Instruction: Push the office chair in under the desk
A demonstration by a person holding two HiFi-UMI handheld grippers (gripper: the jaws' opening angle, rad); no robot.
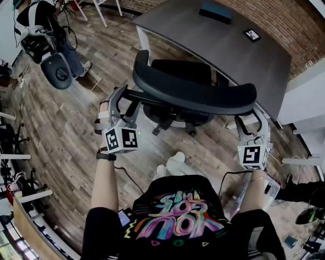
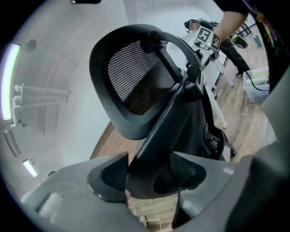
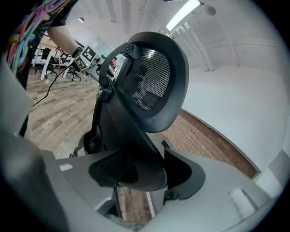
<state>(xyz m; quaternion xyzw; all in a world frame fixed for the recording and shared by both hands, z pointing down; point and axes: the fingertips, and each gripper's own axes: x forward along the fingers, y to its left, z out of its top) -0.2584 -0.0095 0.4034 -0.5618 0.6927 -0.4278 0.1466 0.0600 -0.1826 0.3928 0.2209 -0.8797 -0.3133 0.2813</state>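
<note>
Right gripper [image 3: 146, 171]: jaws closed on the dark lower rim of the office chair [image 3: 136, 122], one pad on each side, both touching.
Mesh backrest [image 3: 152, 88]: rising above the jaws, framed by a thick black rim.
Left gripper [image 3: 93, 60]: at the far edge of the backrest, marker cube facing the camera; grip not readable from here.
Person's forearm [image 3: 61, 38]: just behind it.
Wood-plank floor [image 3: 54, 113]: left.
Brick-patterned band [image 3: 204, 145]: right, under a pale surface.
Ceiling light strip [image 3: 183, 13]: top.

The wood floor [image 1: 61, 127] carries the chair [image 1: 193, 94] and desk [image 1: 203, 43] (tag [image 1: 252, 35] and dark box [image 1: 216, 12] by its far edge).
</note>
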